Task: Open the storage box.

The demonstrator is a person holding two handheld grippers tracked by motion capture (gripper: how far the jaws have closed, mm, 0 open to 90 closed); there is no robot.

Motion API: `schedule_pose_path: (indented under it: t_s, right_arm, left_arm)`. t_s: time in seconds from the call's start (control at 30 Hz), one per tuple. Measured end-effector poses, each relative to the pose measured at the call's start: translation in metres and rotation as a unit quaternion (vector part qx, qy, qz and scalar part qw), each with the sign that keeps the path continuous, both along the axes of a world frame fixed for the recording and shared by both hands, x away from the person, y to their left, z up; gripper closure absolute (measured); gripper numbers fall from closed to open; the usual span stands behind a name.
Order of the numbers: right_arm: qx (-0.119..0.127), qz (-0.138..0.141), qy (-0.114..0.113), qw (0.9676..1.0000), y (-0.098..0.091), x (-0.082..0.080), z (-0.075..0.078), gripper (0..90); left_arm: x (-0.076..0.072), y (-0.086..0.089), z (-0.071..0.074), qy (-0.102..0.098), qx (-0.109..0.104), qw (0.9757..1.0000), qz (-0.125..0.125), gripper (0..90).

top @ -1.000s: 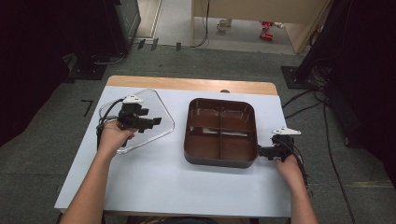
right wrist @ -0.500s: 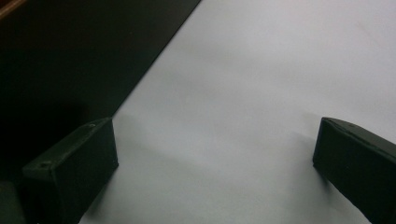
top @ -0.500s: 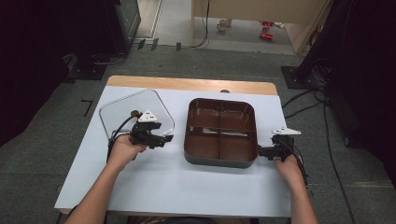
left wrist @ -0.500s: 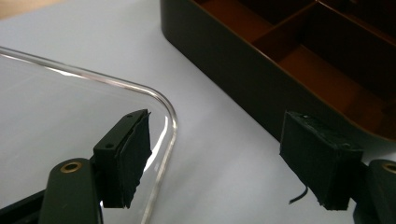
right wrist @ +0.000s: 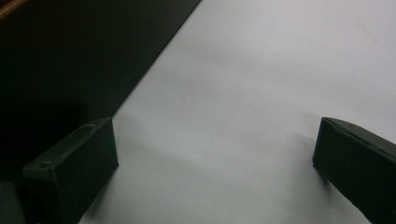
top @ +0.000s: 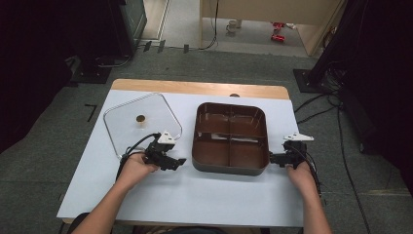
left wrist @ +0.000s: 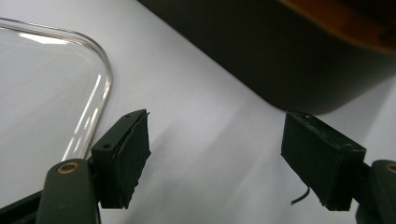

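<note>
A clear glass lid with a small round knob lies flat on the white table at the left. A dark brown tray split into several compartments sits in the middle. My left gripper hovers low between the lid's front corner and the tray's front left corner, open and with nothing in it. In the left gripper view its jaws stand apart over bare table, with the lid's rim to the left and the tray wall ahead. My right gripper is open beside the tray's right front corner, with the tray wall at its left.
A wooden strip runs along the table's far edge. Beyond it lie grey floor, cables and dark equipment stands. Bare white tabletop stretches in front of the tray, between my two forearms.
My left gripper has left its place above the lid, moving right and toward me and sinking low beside the tray. The lid lies still. My right hand has not moved.
</note>
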State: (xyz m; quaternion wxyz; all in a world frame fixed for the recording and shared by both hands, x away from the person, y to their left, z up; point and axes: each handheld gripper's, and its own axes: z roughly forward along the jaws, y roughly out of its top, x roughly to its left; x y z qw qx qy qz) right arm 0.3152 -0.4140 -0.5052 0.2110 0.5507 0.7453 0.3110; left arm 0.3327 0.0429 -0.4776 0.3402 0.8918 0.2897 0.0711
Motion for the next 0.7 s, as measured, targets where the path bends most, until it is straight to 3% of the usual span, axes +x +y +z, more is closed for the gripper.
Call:
schedule_pose_path:
  t_s: [0.13,0.27,0.47,0.7]
  right_arm:
    - [0.000,0.000,0.000,1.0000,0.000,0.000,0.000,0.0]
    - [0.000,0.000,0.000,1.0000,0.000,0.000,0.000,0.0]
    - [0.000,0.000,0.000,1.0000,0.000,0.000,0.000,0.0]
    - [0.000,0.000,0.000,1.0000,0.000,0.000,0.000,0.0]
  left_arm:
    - [-0.002,-0.007,-0.006,0.009,0.010,0.9999,-0.005,23.4]
    - [-0.001,-0.008,-0.008,0.010,-0.001,0.9999,-0.005,20.9]
    - [-0.005,-0.010,-0.012,-0.009,-0.002,0.9999,-0.013,14.8]
    - [-0.006,-0.010,-0.013,-0.008,-0.010,0.9999,-0.009,13.4]
